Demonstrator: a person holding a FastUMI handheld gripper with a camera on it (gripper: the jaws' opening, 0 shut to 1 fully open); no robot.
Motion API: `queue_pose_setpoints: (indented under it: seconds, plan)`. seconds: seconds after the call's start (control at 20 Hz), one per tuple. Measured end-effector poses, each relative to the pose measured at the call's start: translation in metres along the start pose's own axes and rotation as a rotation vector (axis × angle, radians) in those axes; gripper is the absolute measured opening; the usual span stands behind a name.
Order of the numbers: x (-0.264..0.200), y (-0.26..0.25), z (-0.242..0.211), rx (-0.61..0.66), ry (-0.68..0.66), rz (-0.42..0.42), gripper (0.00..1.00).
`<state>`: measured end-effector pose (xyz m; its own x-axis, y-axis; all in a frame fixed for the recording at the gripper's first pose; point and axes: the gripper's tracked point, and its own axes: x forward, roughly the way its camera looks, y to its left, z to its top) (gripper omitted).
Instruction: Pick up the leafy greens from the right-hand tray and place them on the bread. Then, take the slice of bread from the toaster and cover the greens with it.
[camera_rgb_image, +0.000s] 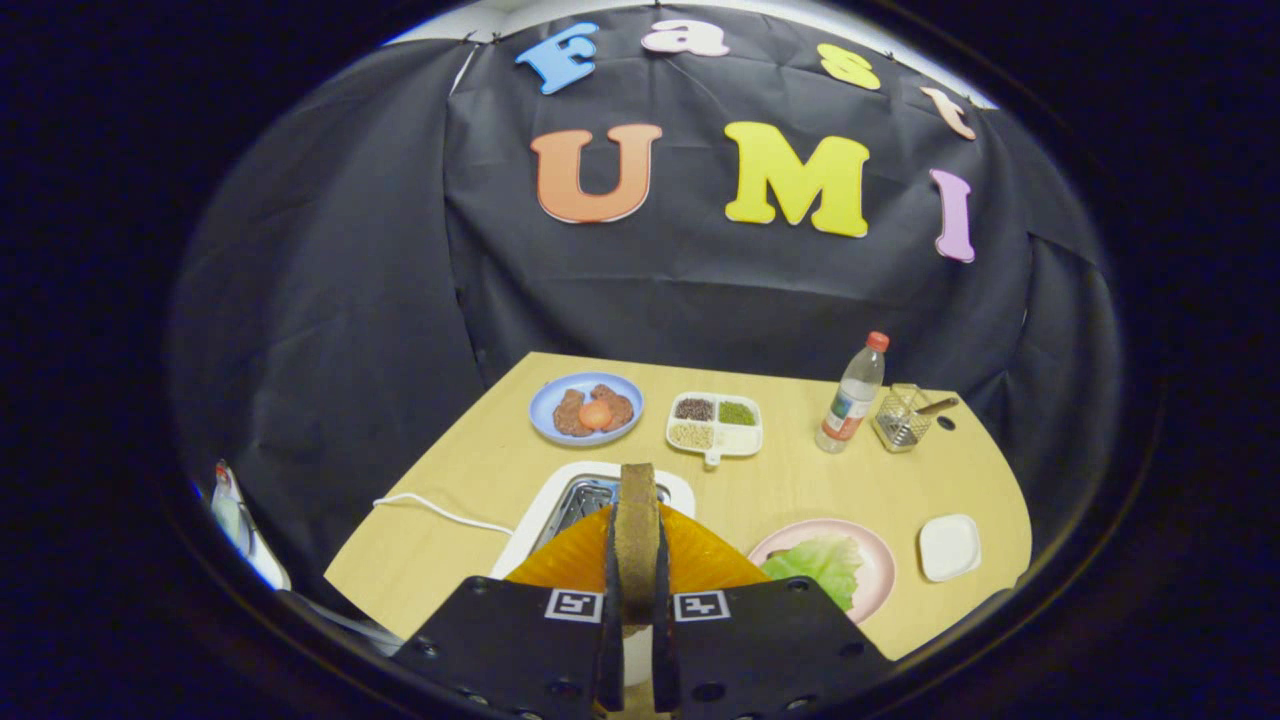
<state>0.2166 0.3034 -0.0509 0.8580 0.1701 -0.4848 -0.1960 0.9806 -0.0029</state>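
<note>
The tongs (636, 560) are clamped on a slice of bread (637, 520), held upright on its edge between the two fingers, its brown crust facing the camera. That suggests the second half of the task is in hand: the slice appears lifted clear of the toaster (580, 497), whose white body and metal slot sit just beyond the fingers near the table's (480, 470) front edge. Yet the leafy greens (822, 565) lie on the pink plate (880, 560) toward the front right of the table, apparently not moved, so the first step looks undone or the order is reversed. Directly under the fingers is an orange dish (700, 555); whether a base slice lies in it cannot be told, since the tongs hide its middle. The next move probably calls for tipping the slice flat and lowering it over that dish. A white cord (440, 510) trails left from the toaster, clear of the path. A small white dish (949, 546) sits by the right edge. Farther back stand a blue plate of food (586, 408), a divided tray of grains (715, 423), a water bottle (852, 395) and a wire holder (903, 417), all well apart from the work.
</note>
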Motion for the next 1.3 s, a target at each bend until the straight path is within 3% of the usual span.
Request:
queue_pose_setpoints:
  seconds: [0.3, 0.7, 1.0, 1.3]
  plan:
    - [-0.069, -0.029, 0.044, 0.001, -0.149, -0.023, 0.11]
    - [-0.143, -0.120, 0.062, 0.058, -0.270, -0.089, 0.11]
    - [-0.131, -0.179, 0.042, 0.107, -0.236, -0.115, 0.11]
    - [-0.076, -0.185, 0.009, 0.124, -0.171, -0.071, 0.11]
